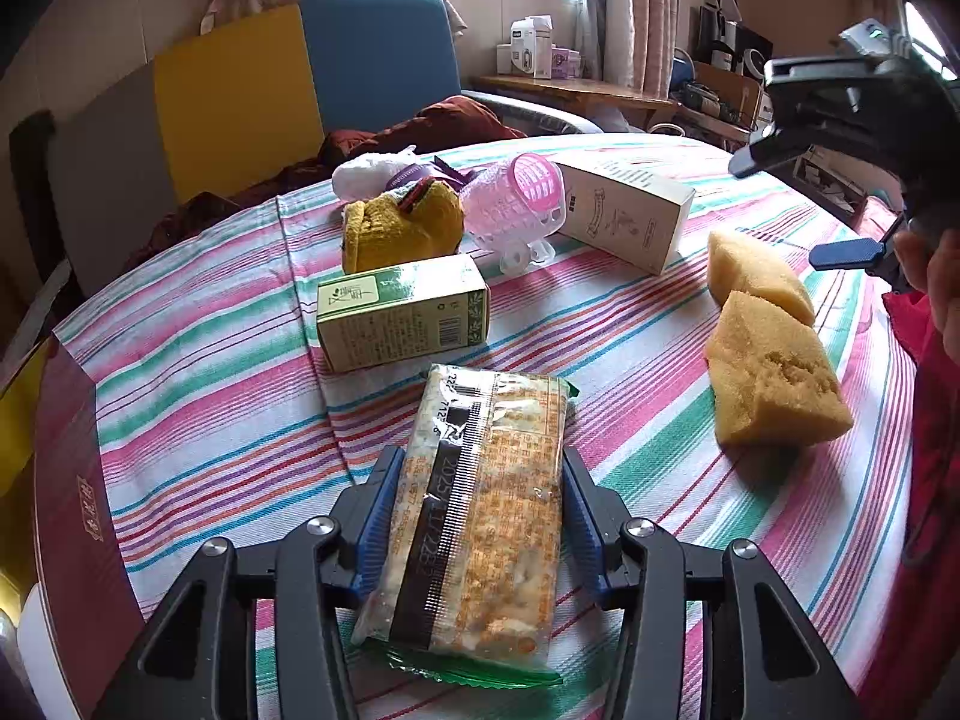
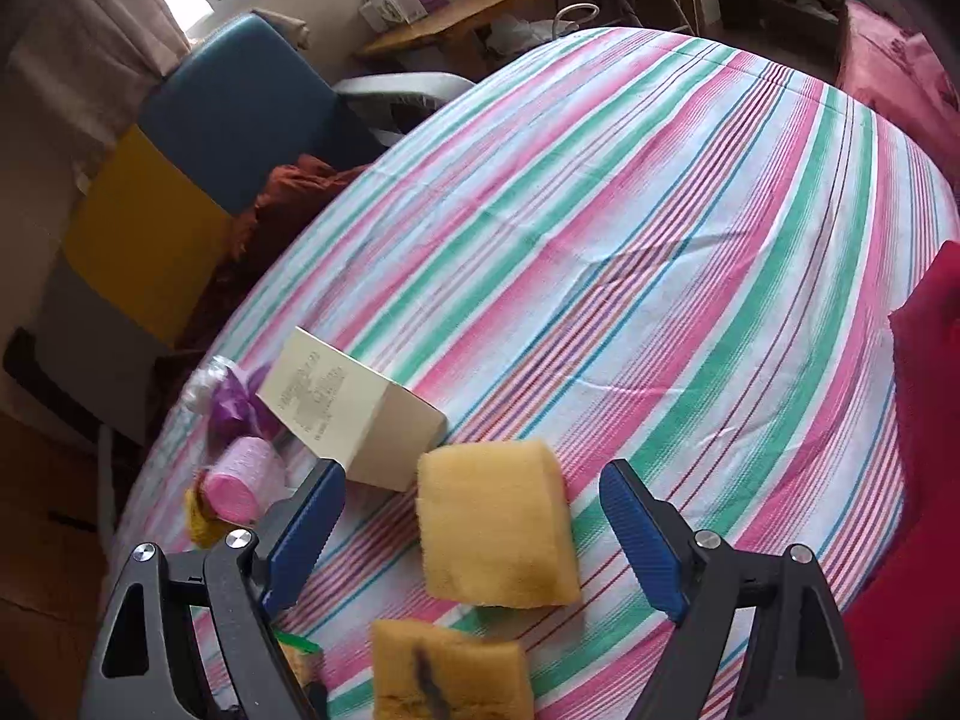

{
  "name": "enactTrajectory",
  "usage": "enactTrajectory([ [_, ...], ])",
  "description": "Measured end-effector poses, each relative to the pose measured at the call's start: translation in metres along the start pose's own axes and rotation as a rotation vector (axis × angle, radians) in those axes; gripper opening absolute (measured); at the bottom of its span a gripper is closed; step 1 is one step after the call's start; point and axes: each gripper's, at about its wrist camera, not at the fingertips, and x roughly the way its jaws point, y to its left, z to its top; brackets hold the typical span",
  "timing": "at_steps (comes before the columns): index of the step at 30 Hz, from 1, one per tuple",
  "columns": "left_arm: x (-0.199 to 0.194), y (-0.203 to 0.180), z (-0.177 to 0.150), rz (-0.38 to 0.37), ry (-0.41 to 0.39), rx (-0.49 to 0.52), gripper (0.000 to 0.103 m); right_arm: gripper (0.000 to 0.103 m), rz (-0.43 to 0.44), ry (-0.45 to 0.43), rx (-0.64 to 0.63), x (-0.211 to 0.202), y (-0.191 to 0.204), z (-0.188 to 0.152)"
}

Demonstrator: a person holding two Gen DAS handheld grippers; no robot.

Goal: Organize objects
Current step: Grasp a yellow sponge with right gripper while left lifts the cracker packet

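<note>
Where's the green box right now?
In the left wrist view the green box lies on its side on the striped tablecloth, left of centre, just beyond the snack packet and in front of the yellow knitted thing.

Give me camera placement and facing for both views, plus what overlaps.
Left wrist: sits on the left gripper, looks forward and down across the striped tablecloth; its fingers clamp a snack packet. The right gripper and a hand show at right.
Right wrist: sits on the right gripper, aimed steeply down at a yellow sponge; open fingers show.
Shared: both sponges, cream box, pink roller, tablecloth, blue chair.
</note>
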Motion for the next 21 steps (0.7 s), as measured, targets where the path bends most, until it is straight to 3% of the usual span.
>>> enactTrajectory([
  [4,0.0,0.001,0.0,-0.004,0.0,-0.004,0.052,0.088,-0.074,0.044,-0.047,0.012,0.006,-0.001],
  [13,0.001,0.001,0.0,-0.006,-0.001,-0.005,0.052,0.087,-0.156,0.112,-0.117,0.033,0.014,-0.005],
  [17,0.001,0.002,0.0,-0.006,-0.001,-0.005,0.052,0.077,-0.178,0.146,-0.133,0.042,0.012,-0.006],
  [21,0.001,0.002,0.0,-0.008,-0.001,-0.007,0.052,0.058,-0.192,0.158,-0.155,0.046,0.012,-0.007],
])
